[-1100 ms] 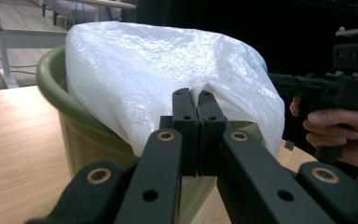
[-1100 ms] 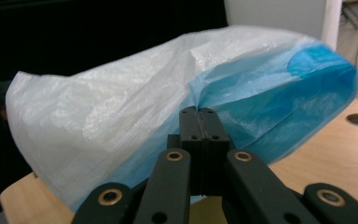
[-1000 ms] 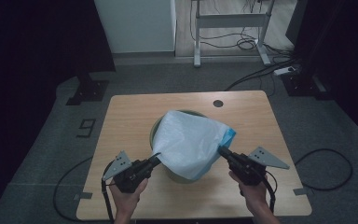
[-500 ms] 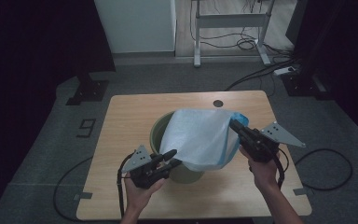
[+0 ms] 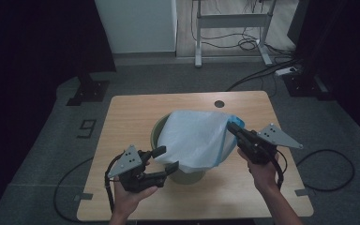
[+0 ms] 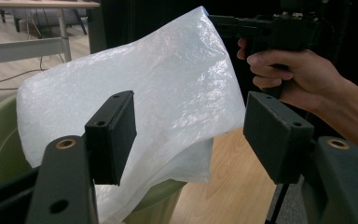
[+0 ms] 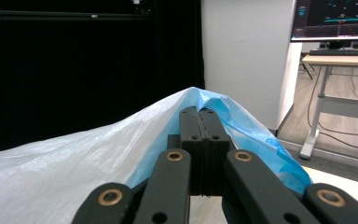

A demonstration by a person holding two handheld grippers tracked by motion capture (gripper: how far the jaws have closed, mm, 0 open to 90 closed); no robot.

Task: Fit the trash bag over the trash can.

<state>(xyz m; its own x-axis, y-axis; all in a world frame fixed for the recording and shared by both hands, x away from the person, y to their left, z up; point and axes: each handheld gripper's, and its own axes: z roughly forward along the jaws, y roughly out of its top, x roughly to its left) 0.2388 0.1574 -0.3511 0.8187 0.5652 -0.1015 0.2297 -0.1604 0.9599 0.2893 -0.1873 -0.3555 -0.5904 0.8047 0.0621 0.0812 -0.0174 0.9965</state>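
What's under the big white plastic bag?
A green bin sits under the white bag; its rim and side peek out on the table. The bag covers most of the opening, so what's inside can't be seen.

Bag point(image 5: 194, 138) drapes bin point(image 5: 158, 133) mouth; table point(image 5: 136, 117) edges bare

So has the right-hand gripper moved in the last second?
Yes. The right gripper, shut on the pale blue plastic bag, has gone farther from the person, toward the round hole in the wooden table.
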